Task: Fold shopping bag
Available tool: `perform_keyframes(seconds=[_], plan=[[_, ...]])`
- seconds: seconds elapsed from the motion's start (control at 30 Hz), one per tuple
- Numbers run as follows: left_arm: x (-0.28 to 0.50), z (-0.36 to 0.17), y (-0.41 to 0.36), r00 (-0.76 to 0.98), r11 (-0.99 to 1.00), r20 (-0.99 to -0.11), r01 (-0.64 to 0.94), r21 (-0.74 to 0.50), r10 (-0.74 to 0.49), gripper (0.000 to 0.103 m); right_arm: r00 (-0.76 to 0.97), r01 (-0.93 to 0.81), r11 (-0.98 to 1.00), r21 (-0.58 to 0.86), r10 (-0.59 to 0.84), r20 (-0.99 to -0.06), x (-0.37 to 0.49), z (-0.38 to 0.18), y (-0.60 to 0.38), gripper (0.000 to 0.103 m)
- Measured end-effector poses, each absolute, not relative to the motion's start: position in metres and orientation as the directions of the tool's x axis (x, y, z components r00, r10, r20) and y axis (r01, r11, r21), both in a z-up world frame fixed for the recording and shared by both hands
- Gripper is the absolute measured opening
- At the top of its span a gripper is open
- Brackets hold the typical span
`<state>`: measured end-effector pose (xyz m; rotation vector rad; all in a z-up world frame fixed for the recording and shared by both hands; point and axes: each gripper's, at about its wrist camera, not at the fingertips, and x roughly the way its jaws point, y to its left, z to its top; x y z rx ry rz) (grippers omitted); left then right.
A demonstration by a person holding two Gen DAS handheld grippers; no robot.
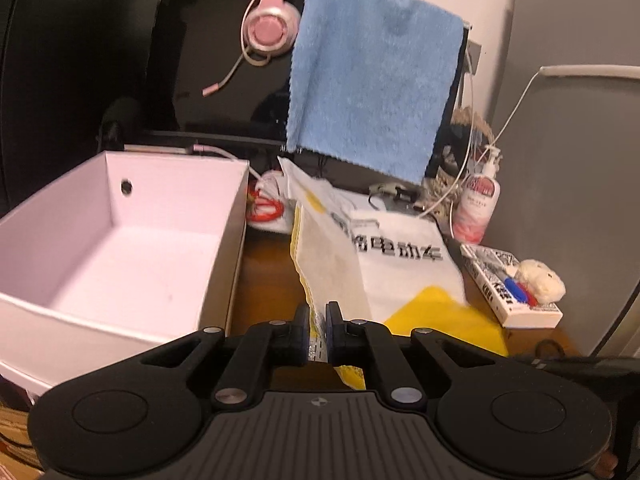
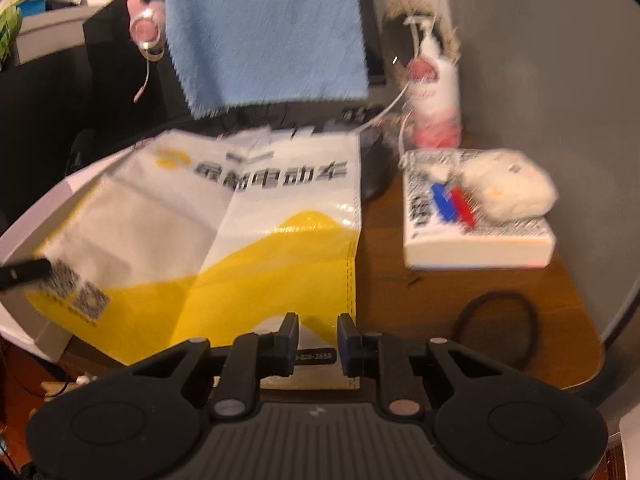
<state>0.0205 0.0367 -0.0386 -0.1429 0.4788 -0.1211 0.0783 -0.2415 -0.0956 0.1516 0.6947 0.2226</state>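
Note:
A white and yellow shopping bag (image 1: 400, 276) with black characters lies partly flat on the wooden table (image 2: 400, 300). Its left side is lifted and folded upward. My left gripper (image 1: 317, 332) is shut on that raised edge of the bag. In the right wrist view the bag (image 2: 240, 232) spreads out in front, and a black fingertip (image 2: 24, 271) touches its left edge. My right gripper (image 2: 318, 340) stands open low over the bag's near right corner, and the bag's edge runs under its right finger (image 2: 348, 344).
A white open box (image 1: 120, 240) stands left of the bag. A blue towel (image 1: 372, 92) and pink headphones (image 1: 270, 28) hang behind. To the right are a lotion bottle (image 2: 436, 100), a book (image 2: 476, 240) with pens and a plush toy, a black hair tie (image 2: 496, 328) and a grey wall.

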Motion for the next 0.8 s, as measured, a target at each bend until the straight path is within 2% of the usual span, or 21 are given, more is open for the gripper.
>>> perform_keyframes(seconds=[0.27,0.33,0.4,0.43,0.57,0.7,0.8], plan=[[0.015,-0.027,0.025,0.88,0.96,-0.393,0.202,-0.194,-0.265,0.01,0.714,-0.184,0.967,0.179,0.256,-0.651,0.083,-0.105,-0.228,0.02],[0.013,-0.023,0.02,0.879,0.95,-0.371,0.241,-0.199,-0.301,0.019,0.711,-0.185,0.967,0.176,0.255,-0.656,0.084,-0.105,-0.228,0.019],[0.011,-0.019,0.014,0.879,0.94,-0.344,0.274,-0.201,-0.33,0.047,0.71,-0.185,0.967,0.176,0.255,-0.656,0.083,-0.105,-0.228,0.019],[0.009,-0.016,0.011,0.882,0.938,-0.326,0.289,-0.192,-0.339,0.051,0.71,-0.185,0.967,0.176,0.255,-0.657,0.083,-0.104,-0.229,0.019],[0.006,-0.008,-0.008,0.884,0.926,-0.278,0.348,-0.149,-0.377,0.053,0.708,-0.185,0.967,0.176,0.255,-0.658,0.082,-0.103,-0.229,0.019],[0.021,-0.014,-0.02,0.83,0.89,-0.322,0.413,-0.192,-0.455,0.052,0.707,-0.185,0.967,0.175,0.255,-0.66,0.082,-0.102,-0.23,0.019],[0.024,-0.018,-0.014,0.824,0.889,-0.337,0.399,-0.226,-0.456,0.051,0.706,-0.185,0.967,0.175,0.255,-0.661,0.081,-0.101,-0.23,0.019]])
